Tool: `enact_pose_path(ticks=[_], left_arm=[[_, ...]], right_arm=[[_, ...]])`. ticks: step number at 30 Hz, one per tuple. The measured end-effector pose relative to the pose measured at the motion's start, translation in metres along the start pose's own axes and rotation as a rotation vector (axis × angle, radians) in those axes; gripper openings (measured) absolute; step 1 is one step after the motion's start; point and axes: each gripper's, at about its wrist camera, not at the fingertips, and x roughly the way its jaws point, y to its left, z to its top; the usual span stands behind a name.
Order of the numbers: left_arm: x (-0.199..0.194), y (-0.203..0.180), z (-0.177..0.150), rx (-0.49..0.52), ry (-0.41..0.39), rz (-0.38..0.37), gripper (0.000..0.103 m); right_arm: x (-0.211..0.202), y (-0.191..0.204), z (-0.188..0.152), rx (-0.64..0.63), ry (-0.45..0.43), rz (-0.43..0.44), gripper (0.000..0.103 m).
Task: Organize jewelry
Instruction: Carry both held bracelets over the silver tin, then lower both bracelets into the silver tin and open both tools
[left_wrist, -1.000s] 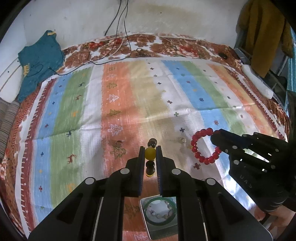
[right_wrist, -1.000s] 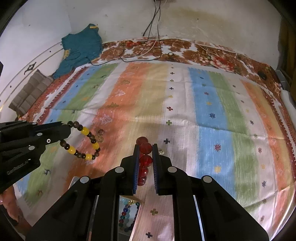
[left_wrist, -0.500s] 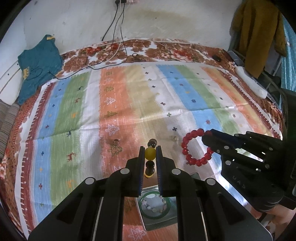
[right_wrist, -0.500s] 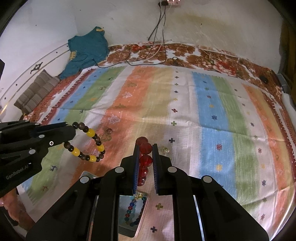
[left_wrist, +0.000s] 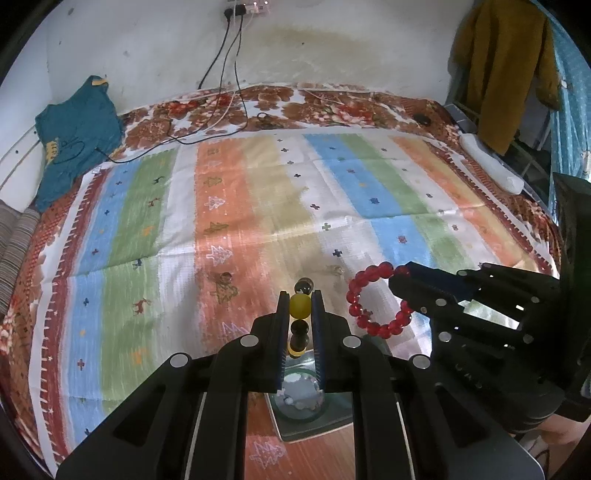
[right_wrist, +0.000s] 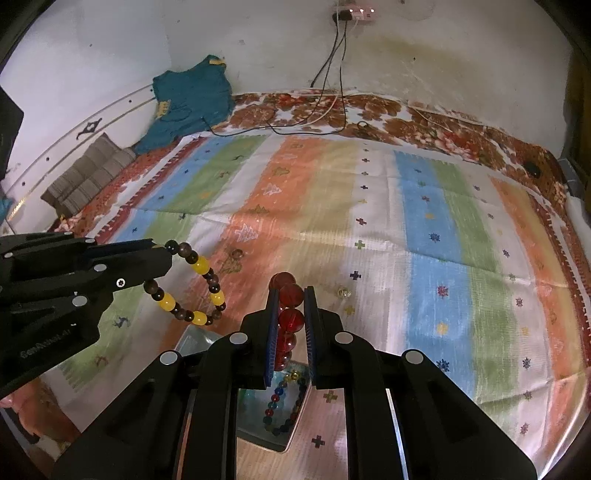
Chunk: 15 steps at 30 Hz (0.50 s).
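Two bracelets held over the tin

The left gripper (left_wrist: 300, 308) pinches a brown and yellow bead bracelet (right_wrist: 192, 284). The right gripper (right_wrist: 290, 301) pinches a shiny red bead bracelet (left_wrist: 376, 301). Both hang just above the square silver metal tin (left_wrist: 314, 424) on the striped bed cloth (left_wrist: 258, 192), which holds a many-coloured bead bracelet (right_wrist: 282, 402)

- Two black two-finger grippers: left gripper (left_wrist: 300, 314), right gripper (right_wrist: 290, 306).
- Four bead bracelets: one brown-and-yellow bracelet (right_wrist: 192, 282), one red glass-bead bracelet (left_wrist: 376, 300), one multicoloured bracelet (right_wrist: 282, 402), one pale-bead bracelet (left_wrist: 299, 397).
- One square metal tray (left_wrist: 314, 428).
- Three small loose beads on the bed: (left_wrist: 225, 276), (left_wrist: 337, 270), (right_wrist: 342, 292).
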Motion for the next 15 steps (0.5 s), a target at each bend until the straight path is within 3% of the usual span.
enact_pose_path(ticks=[15], left_arm=[[-0.02,-0.006,-0.021,0.004,-0.02,-0.02,0.011]], right_arm=[[-0.016,0.011,-0.018,-0.013,0.001,0.015,0.014]])
